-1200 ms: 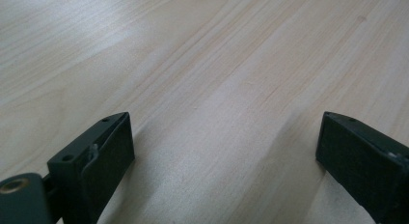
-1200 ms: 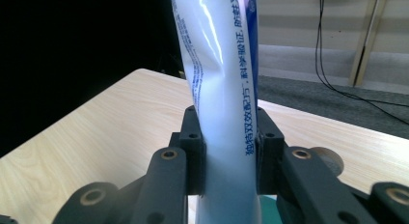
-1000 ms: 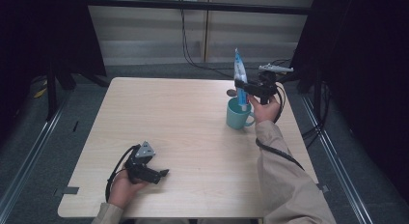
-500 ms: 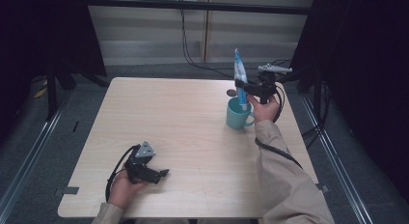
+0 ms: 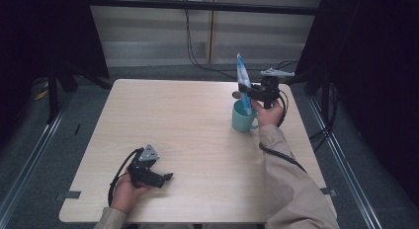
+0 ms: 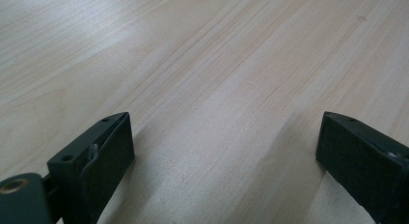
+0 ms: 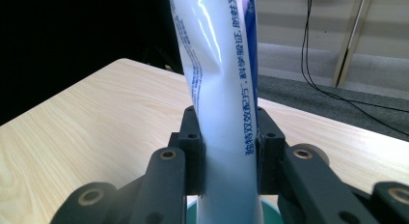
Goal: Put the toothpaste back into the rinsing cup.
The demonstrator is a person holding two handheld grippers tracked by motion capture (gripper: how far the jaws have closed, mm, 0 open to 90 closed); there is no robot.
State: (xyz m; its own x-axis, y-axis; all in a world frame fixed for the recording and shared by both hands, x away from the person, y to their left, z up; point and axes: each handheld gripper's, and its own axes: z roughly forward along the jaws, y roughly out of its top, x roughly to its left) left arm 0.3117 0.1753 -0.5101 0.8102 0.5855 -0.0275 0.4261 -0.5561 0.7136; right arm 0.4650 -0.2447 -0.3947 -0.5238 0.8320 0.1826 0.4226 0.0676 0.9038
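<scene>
A white and blue toothpaste tube [image 5: 242, 81] stands upright, its lower end over a teal mug [image 5: 242, 118] at the table's right side. My right gripper [image 5: 249, 92] is shut on the tube; in the right gripper view the tube [image 7: 224, 89] rises between the two jaws, with the mug's teal rim [image 7: 190, 209] just below. Down at the table's near left, my left gripper [image 5: 165, 178] rests on the wood, open, and nothing lies between its fingers [image 6: 96, 151].
The light wooden table [image 5: 178, 120] has bare surface across its middle and left. A small round brownish thing [image 5: 237, 95] lies just behind the mug. Black cables hang at the back wall, and dark curtains flank both sides.
The right gripper with the tube has shifted very slightly above the mug. The left gripper has stayed where it was.
</scene>
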